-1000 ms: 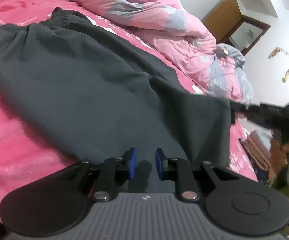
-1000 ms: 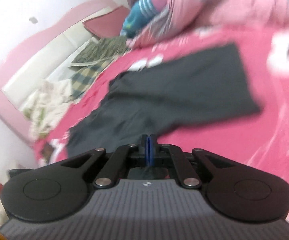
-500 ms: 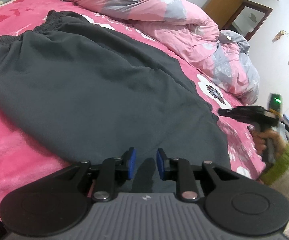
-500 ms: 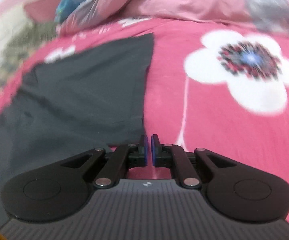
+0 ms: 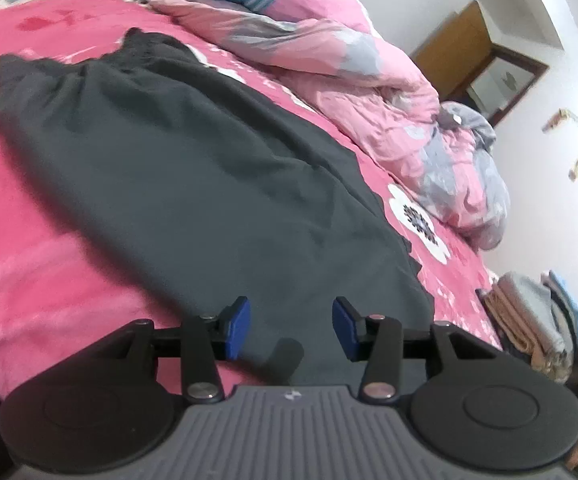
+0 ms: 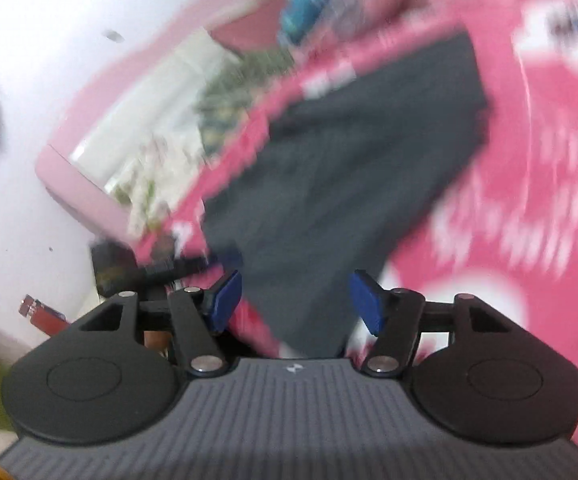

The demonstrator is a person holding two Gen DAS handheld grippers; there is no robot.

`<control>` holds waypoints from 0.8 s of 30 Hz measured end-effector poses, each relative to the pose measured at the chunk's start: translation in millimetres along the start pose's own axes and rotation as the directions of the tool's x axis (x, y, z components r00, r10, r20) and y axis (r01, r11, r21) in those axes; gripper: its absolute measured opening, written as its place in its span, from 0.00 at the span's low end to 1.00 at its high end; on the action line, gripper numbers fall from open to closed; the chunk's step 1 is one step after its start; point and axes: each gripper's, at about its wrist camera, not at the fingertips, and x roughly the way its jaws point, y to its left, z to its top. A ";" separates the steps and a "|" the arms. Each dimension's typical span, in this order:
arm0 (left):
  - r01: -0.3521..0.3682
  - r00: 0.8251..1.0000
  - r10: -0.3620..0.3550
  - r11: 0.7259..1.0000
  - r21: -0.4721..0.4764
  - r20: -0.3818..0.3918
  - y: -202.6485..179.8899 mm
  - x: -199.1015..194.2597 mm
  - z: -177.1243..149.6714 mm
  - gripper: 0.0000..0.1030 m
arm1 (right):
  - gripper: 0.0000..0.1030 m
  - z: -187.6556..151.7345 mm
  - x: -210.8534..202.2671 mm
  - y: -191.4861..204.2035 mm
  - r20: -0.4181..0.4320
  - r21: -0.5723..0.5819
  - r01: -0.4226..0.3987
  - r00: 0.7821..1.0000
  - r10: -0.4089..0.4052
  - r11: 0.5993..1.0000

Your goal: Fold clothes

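Observation:
Dark grey trousers (image 5: 193, 168) lie spread across the pink bed (image 5: 29, 240), waistband at the far left. My left gripper (image 5: 291, 326) hovers over their near edge, its jaws opening, blue pads clear of the cloth. The right wrist view is blurred: the same trousers (image 6: 341, 168) stretch away over the bed. My right gripper (image 6: 295, 300) is over a near corner of the cloth, its jaws opening wide; the fabric shows between the pads but they do not press on it.
A crumpled pink and grey duvet (image 5: 369, 80) lies along the far side of the bed. Folded clothes (image 5: 529, 320) are stacked at the right, off the bed. A pink headboard (image 6: 101, 148) and a white wall stand beyond.
Both grippers' jaws have widened; the right was shut a second ago. The right gripper swung from the bare flowered sheet back over the trousers' near corner. The right gripper is gone from the left view.

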 end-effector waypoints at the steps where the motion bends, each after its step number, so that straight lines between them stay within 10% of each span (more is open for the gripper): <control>1: -0.004 1.000 0.004 1.000 -0.016 0.009 2.9 -3.8 -0.5 0.45 | 0.58 -8.7 6.9 -4.0 -0.015 0.044 -0.006 1.000 0.006 0.999; 11: -0.079 0.979 0.125 0.962 -0.262 0.163 52.2 -29.2 6.8 0.52 | 0.58 -53.1 52.6 -38.6 0.032 0.370 -0.076 0.997 0.068 0.926; 24: -0.262 0.874 0.399 0.868 -0.422 0.279 139.9 -25.1 89.3 0.53 | 0.30 -63.0 69.5 -40.8 0.115 0.493 -0.146 0.988 0.103 0.858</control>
